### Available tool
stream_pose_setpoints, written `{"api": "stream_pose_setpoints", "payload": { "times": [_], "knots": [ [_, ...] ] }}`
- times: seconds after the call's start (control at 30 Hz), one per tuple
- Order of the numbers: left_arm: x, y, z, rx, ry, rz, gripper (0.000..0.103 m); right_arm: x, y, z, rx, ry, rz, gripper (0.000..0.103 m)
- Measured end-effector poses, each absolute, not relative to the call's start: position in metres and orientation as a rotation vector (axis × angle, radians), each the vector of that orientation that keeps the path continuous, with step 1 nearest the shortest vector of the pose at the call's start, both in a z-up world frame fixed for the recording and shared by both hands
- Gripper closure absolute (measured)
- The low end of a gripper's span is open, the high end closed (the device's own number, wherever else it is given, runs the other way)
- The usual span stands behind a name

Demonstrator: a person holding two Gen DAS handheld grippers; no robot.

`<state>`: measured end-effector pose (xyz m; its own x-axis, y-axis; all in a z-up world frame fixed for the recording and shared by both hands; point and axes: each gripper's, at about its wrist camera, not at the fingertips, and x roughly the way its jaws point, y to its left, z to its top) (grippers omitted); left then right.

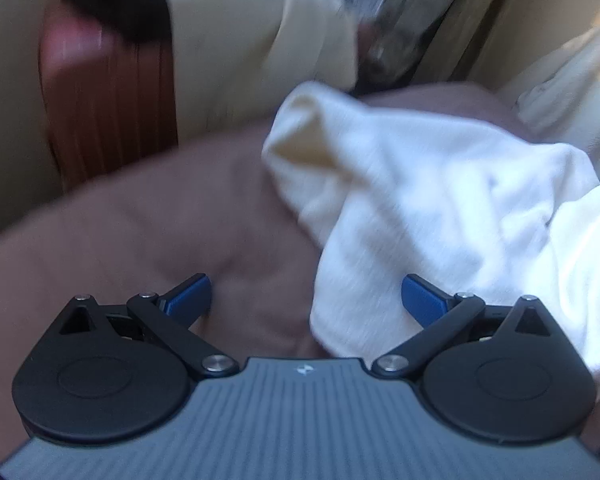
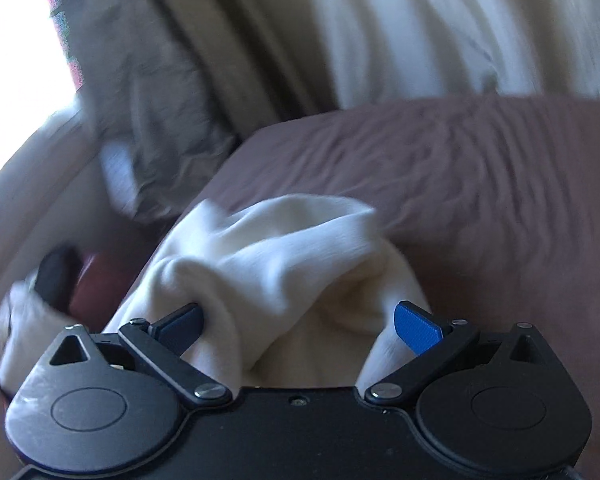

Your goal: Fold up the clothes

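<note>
A crumpled white garment (image 1: 420, 200) lies on the mauve bed sheet (image 1: 160, 232), reaching from the middle to the right edge of the left wrist view. My left gripper (image 1: 306, 300) is open just above the sheet, its right blue pad (image 1: 422, 300) against the cloth's lower edge and nothing clamped. In the right wrist view the same white garment (image 2: 284, 272) bunches between the spread fingers of my right gripper (image 2: 298, 326), which is open with cloth lying in the gap. Both views are motion-blurred.
A reddish-brown suitcase (image 1: 108, 96) with a dark item on top stands left of the bed. Cream fabric (image 1: 252, 40) and grey curtains (image 2: 152, 112) hang behind. The wrinkled sheet (image 2: 460, 168) stretches away to the right, and a bright window (image 2: 16, 40) is at the far left.
</note>
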<state>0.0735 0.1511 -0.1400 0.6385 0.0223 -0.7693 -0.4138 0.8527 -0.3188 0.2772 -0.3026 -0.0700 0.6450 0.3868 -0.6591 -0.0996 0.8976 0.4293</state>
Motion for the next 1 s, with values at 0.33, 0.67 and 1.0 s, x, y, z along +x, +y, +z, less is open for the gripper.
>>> {"api": "stream_pose_setpoints", "payload": {
  "times": [0.33,0.67,1.0],
  "knots": [
    [0.071,0.156,-0.156,-0.59,0.765,0.214,0.0,0.27,-0.27,-0.114,0.486,0.906,0.432,0.039],
    [0.065,0.159,-0.17,-0.88,0.785,-0.068,0.045,0.179,-0.262,-0.082,0.378,0.919,0.596,0.068],
    [0.061,0.135,-0.148,-0.666,0.743,-0.018,0.064,0.088,-0.231,-0.006,-0.096,0.597,0.318,0.056]
  ]
}}
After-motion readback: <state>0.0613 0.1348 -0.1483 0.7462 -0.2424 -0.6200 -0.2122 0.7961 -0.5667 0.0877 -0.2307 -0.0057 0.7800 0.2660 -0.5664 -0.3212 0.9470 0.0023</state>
